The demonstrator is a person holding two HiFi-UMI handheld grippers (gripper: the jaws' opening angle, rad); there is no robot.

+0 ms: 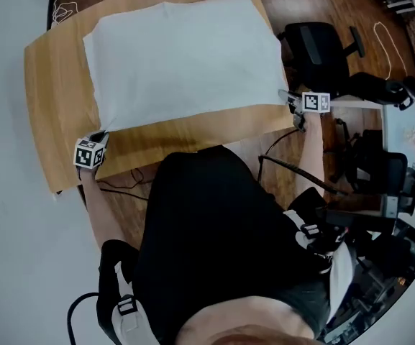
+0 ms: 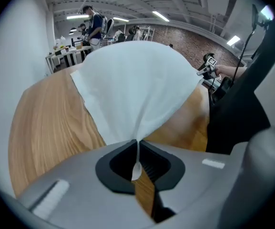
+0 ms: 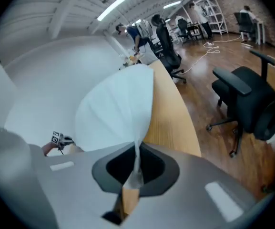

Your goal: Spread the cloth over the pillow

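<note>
A white cloth (image 1: 182, 56) lies spread over a raised shape on the wooden table (image 1: 56, 99); the pillow itself is hidden beneath it. My left gripper (image 1: 101, 136) is shut on the cloth's near left corner (image 2: 137, 149), which runs as a thin fold between the jaws. At the table's right front edge my right gripper (image 1: 290, 100) is shut on the near right corner (image 3: 136, 163). From each corner the cloth (image 2: 135, 75) fans out taut over the mound (image 3: 116, 113). The other hand's gripper shows small in each gripper view.
A black office chair (image 1: 318, 45) stands right of the table, and another chair (image 3: 247, 99) is close to my right gripper. Cables (image 1: 286, 167) hang near the person's body. Bare wood (image 1: 207, 131) runs along the table's near edge. People and desks (image 2: 92, 27) fill the far room.
</note>
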